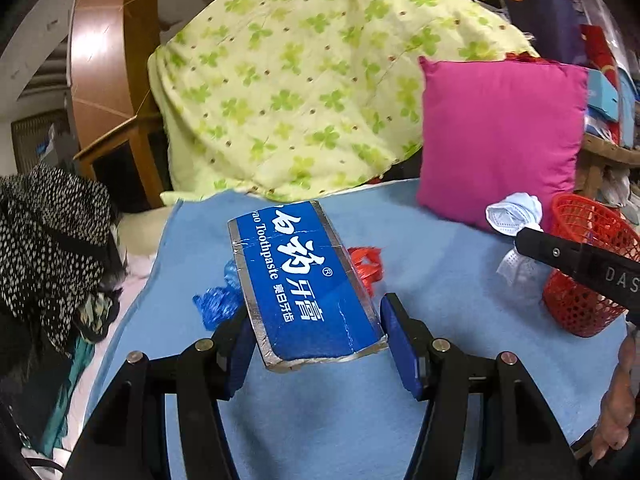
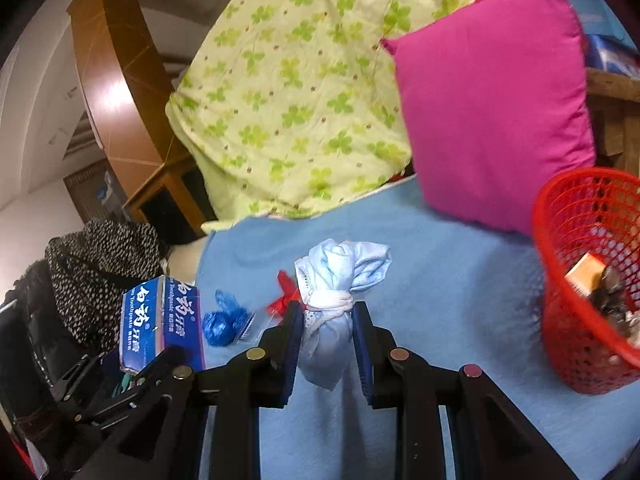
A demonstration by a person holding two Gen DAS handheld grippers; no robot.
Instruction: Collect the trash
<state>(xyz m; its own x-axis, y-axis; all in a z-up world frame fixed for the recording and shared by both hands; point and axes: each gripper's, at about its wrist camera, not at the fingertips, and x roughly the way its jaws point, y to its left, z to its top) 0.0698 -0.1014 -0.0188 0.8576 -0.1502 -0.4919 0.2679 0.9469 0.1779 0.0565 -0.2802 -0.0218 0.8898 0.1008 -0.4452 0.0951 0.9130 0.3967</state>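
My left gripper [image 1: 318, 330] is shut on a blue toothpaste box [image 1: 304, 280] and holds it above the light blue blanket [image 1: 440, 312]; the box also shows in the right wrist view [image 2: 160, 320]. My right gripper [image 2: 324, 338] is shut on a knotted wad of light blue face masks [image 2: 332, 280], which also shows in the left wrist view [image 1: 514, 216]. A red mesh basket [image 2: 580, 240] with trash in it stands at the right, also in the left wrist view [image 1: 588, 216]. A crumpled blue wrapper [image 2: 222, 320] and a red plastic scrap [image 2: 284, 292] lie on the blanket.
A pink cushion [image 2: 492, 120] leans against a green clover-print quilt [image 2: 300, 92] behind the blanket. A black-and-white speckled garment [image 1: 48, 240] is heaped at the left. A wooden bed frame [image 2: 116, 80] rises at the back left.
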